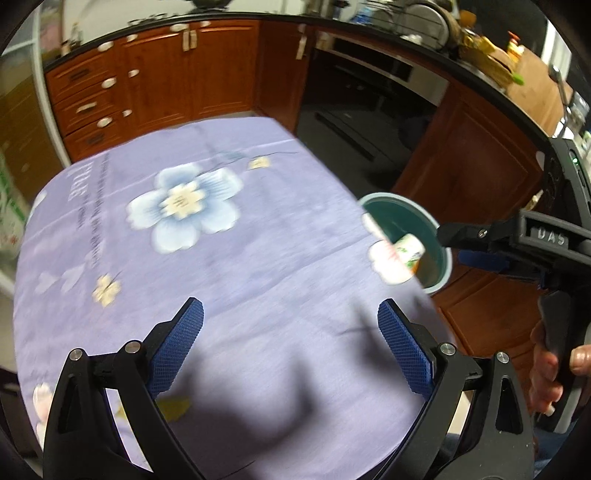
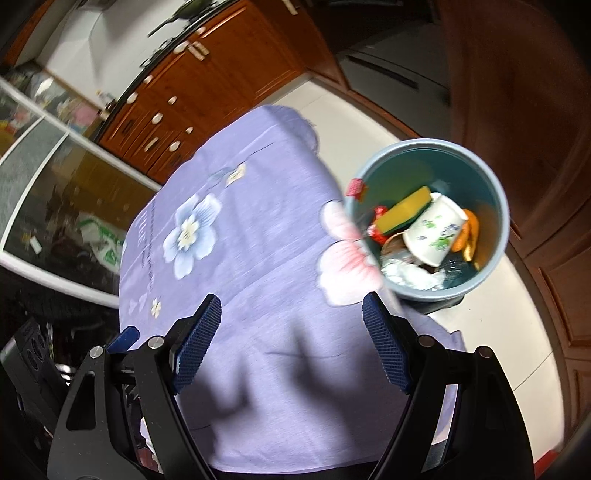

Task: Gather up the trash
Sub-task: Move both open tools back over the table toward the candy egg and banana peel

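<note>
A teal trash bin (image 2: 496, 221) stands on the floor past the table's right edge. It holds a white paper cup (image 2: 436, 232), a yellow sponge (image 2: 406, 210), orange peel (image 2: 470, 236), a red wrapper (image 2: 378, 223) and crumpled white paper (image 2: 413, 275). My right gripper (image 2: 291, 306) hovers open over the purple floral tablecloth (image 2: 258, 240), nothing between its blue pads. My left gripper (image 1: 291, 317) is also open and empty above the cloth (image 1: 258, 258). In the left wrist view the bin (image 1: 439, 236) and cup (image 1: 410, 253) peek from behind the table edge, with the right gripper (image 1: 456, 247) beside them, held by a hand (image 1: 546, 373).
Brown wooden cabinets (image 1: 166, 81) and a dark oven (image 1: 369, 103) line the far wall under a black counter with dishes (image 1: 424, 22). A glass sliding door (image 2: 55, 177) stands to the left. White floor (image 2: 517, 314) surrounds the bin.
</note>
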A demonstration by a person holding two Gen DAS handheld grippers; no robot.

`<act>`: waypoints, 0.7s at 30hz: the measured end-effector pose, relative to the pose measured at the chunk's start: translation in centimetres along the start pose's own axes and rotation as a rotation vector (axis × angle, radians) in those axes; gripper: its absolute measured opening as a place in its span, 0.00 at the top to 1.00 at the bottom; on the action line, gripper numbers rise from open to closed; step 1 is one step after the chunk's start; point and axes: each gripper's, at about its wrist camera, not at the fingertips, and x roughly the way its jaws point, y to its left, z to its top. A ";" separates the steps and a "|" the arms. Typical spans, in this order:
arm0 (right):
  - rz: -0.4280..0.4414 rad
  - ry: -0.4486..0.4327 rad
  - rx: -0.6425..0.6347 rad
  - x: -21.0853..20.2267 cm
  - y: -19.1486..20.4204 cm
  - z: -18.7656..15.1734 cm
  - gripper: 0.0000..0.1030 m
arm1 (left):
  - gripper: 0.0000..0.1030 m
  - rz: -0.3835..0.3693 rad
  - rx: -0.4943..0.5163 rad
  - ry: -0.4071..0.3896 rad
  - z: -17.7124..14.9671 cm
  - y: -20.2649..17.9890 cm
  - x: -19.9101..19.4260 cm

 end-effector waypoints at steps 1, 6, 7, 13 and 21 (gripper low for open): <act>0.005 0.005 -0.011 0.3 0.7 -0.4 0.24 | 0.07 0.010 -0.016 -0.003 -0.7 1.0 -0.5; 0.017 0.090 -0.102 3.2 5.3 -2.8 0.23 | 0.07 0.076 -0.086 -0.010 -4.1 6.1 -2.7; 0.017 0.105 -0.125 3.8 6.2 -3.2 0.23 | 0.07 0.088 -0.113 -0.011 -5.1 7.7 -3.2; 0.019 0.197 -0.278 7.5 12.2 -6.8 0.23 | 0.07 0.159 -0.243 0.015 -10.1 14.7 -4.9; -0.002 0.282 -0.480 11.8 18.9 -11.9 0.42 | 0.07 0.196 -0.350 0.048 -15.5 20.7 -6.2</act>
